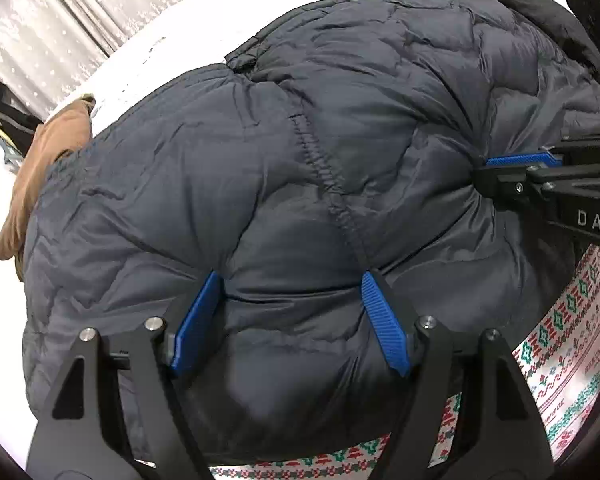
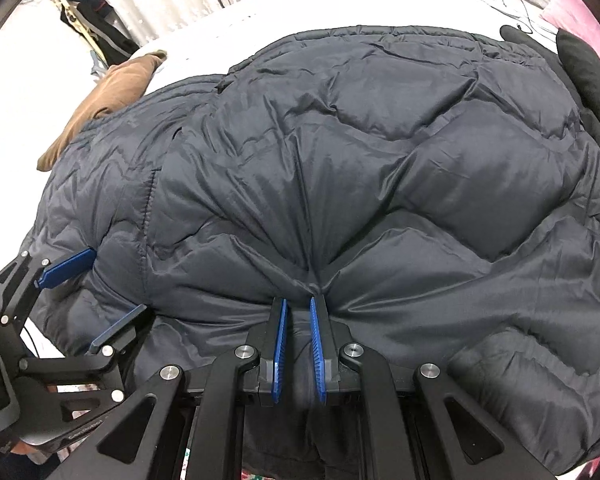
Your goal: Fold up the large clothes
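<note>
A dark navy quilted puffer jacket (image 1: 300, 152) lies spread over the bed and fills both views (image 2: 360, 168). My left gripper (image 1: 290, 280) has its blue-padded jaws wide apart, pressed around a thick bulge of the jacket's near edge; it also shows in the right wrist view (image 2: 116, 284) at the left. My right gripper (image 2: 299, 300) is pinched nearly shut on a gathered fold of the jacket's near edge, with creases radiating from the pinch. In the left wrist view it enters from the right (image 1: 484, 164).
A brown garment (image 1: 36, 184) lies at the jacket's left edge (image 2: 112, 92). Black clothing (image 1: 540, 12) sits at the far right. White bed sheet (image 1: 172, 48) lies beyond. A patterned red-green cloth (image 1: 572, 340) lies under the near edge. Curtains hang behind.
</note>
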### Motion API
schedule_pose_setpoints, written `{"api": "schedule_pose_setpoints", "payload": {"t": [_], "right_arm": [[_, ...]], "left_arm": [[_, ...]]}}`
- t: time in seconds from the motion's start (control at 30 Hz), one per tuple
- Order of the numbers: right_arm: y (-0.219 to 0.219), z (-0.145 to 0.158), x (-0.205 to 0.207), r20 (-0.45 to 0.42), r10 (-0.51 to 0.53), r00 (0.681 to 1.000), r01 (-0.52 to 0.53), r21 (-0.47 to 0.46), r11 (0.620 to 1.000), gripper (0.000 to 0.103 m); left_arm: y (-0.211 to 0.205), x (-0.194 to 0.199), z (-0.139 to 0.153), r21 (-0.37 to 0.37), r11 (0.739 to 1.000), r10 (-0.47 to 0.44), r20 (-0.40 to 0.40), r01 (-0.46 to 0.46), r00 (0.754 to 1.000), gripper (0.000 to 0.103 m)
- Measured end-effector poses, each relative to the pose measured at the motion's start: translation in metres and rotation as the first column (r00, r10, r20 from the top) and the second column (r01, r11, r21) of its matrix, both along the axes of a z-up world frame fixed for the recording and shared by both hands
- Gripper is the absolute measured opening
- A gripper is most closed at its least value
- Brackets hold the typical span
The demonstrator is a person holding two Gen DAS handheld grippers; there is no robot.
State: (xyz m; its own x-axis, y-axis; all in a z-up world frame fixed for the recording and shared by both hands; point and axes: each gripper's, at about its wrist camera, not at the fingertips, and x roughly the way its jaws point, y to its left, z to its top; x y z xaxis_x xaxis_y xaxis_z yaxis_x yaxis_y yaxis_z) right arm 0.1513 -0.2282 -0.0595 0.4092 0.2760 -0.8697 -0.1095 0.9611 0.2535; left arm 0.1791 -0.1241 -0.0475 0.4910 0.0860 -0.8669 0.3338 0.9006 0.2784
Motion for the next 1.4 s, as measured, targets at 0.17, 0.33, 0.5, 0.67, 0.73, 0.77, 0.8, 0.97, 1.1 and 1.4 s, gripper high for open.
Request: {"api": "schedule_pose_setpoints", "payload": {"t": [0.17, 0.33, 0.5, 0.67, 0.73, 0.77, 0.8, 0.97, 1.1, 1.4], "right_arm": [[-0.006, 0.005, -0.006, 0.014, -0.013, 1.0, 0.012, 0.055, 0.998, 0.013], [-0.049, 0.023, -0.036, 0.046, -0.123, 0.991, 0.111, 0.206, 0.972, 0.036], [-0.101, 0.031, -0.076, 0.076, -0.256, 0.964, 0.229, 0.257, 0.939, 0.047], [-0.16, 0.017, -0.107, 0.006, -0.416, 0.909, 0.38, 0.4, 0.834, 0.049], [-0.174, 0.002, -0.113, -0.069, -0.455, 0.888, 0.428, 0.484, 0.763, 0.049], [-0.179, -0.003, -0.115, -0.094, -0.466, 0.88, 0.445, 0.51, 0.736, 0.049], [-0.183, -0.008, -0.118, -0.119, -0.488, 0.865, 0.471, 0.53, 0.705, 0.049], [-0.188, -0.008, -0.13, -0.117, -0.569, 0.814, 0.537, 0.528, 0.658, 0.049], [-0.195, -0.011, -0.142, -0.129, -0.643, 0.755, 0.61, 0.5, 0.615, 0.049], [-0.164, -0.033, -0.129, -0.101, -0.623, 0.775, 0.562, 0.561, 0.608, 0.049]], "left_arm": [[0.008, -0.001, -0.001, -0.007, 1.0, 0.007, 0.007, -0.007, 1.0, 0.074], [0.01, -0.006, -0.001, -0.019, 1.0, 0.004, 0.035, -0.003, 0.999, 0.074], [0.011, -0.01, -0.002, -0.027, 1.0, -0.002, 0.036, 0.003, 0.999, 0.074], [0.01, -0.012, -0.001, -0.03, 1.0, -0.006, 0.031, 0.007, 1.0, 0.074], [0.009, -0.012, -0.001, -0.027, 1.0, -0.002, 0.025, 0.003, 1.0, 0.074], [0.009, -0.011, 0.0, -0.027, 1.0, 0.0, 0.023, 0.001, 1.0, 0.074], [0.009, -0.01, 0.0, -0.027, 1.0, 0.004, 0.02, -0.004, 1.0, 0.074], [0.014, -0.002, 0.001, -0.042, 0.999, 0.008, 0.007, -0.007, 1.0, 0.074], [0.017, 0.0, -0.001, -0.046, 0.999, 0.016, 0.018, -0.015, 1.0, 0.076], [0.023, 0.006, -0.003, -0.071, 0.997, 0.037, 0.009, -0.037, 0.999, 0.076]]}}
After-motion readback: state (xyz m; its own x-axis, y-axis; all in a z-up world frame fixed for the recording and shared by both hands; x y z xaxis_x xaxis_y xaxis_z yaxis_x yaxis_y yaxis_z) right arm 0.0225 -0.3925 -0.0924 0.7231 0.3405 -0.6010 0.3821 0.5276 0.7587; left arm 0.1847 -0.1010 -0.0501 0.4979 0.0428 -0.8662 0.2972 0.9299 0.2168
